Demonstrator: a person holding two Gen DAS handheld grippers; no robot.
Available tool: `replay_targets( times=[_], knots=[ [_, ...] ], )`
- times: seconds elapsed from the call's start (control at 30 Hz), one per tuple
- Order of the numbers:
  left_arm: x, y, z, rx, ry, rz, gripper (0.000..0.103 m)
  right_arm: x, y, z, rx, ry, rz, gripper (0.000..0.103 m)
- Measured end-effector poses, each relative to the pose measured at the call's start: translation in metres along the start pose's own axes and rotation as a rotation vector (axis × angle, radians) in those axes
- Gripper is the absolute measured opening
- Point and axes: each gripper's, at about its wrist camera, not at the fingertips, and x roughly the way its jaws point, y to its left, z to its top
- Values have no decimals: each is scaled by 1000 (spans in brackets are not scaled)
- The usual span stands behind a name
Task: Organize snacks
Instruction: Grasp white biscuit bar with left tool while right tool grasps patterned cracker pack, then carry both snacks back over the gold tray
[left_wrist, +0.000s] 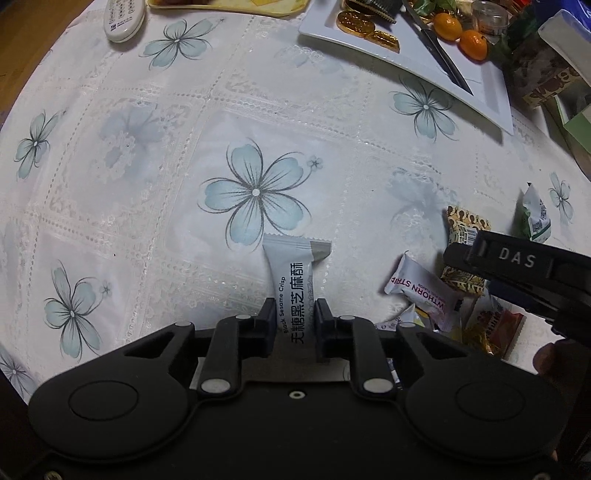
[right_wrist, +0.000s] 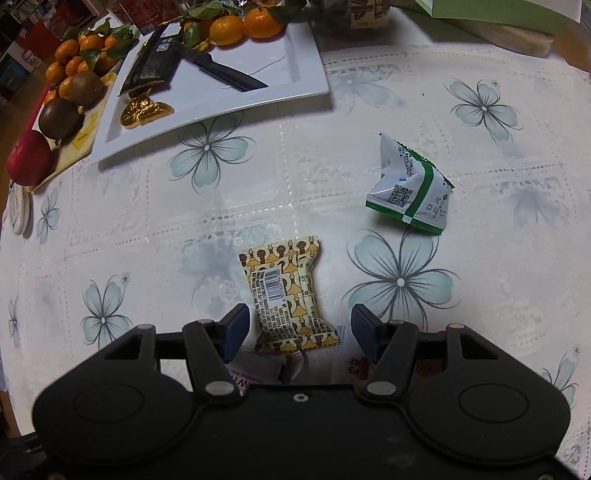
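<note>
Snacks in small wrappers lie loose on a desk (left_wrist: 110, 155) covered by a white cloth printed with pale blue flowers. The left gripper (left_wrist: 295, 317) has its fingers (left_wrist: 266, 314) clenched on a grey and white sesame crisp packet (left_wrist: 293, 284), which sticks out forward between them over the cloth. To its right, in the left wrist view, a small pile of other packets sits near, among them a white hawthorn strip packet (left_wrist: 421, 291).

The right gripper (right_wrist: 299, 325) hovers over that pile with its fingers (right_wrist: 236, 325) released and spread wide. A yellow patterned packet (right_wrist: 286, 295) lies flat on the cloth between them, not yet touched on either side. Farther off and to the right lies a crumpled green and white packet (right_wrist: 410, 188), well apart from the rest.

At the far side stands a white square plate (right_wrist: 295, 62) bearing gold foil coins (right_wrist: 146, 110), a black knife (right_wrist: 221, 72) and tangerines (right_wrist: 243, 24).

The step in hand appears to be gathering: one packet is held, a second is lined up. The next move likely calls for the right fingers to lower and close across the yellow packet's narrow middle, while the left carries its packet to wherever the snacks are being collected, possibly the plate.
</note>
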Motion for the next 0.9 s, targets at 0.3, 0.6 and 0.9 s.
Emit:
replay_targets(
  times=[0.3, 0.6, 0.9],
  knots=[
    [-4, -3, -9, 53, -27, 43, 27, -13, -12, 2, -21, -27, 5, 35],
    [-20, 0, -27, 98, -91, 87, 27, -61, -43, -11, 36, -62, 72, 35],
    [-50, -3, -83, 164, -203, 107, 27, -97, -66, -70, 21, -57, 81, 35]
  ],
)
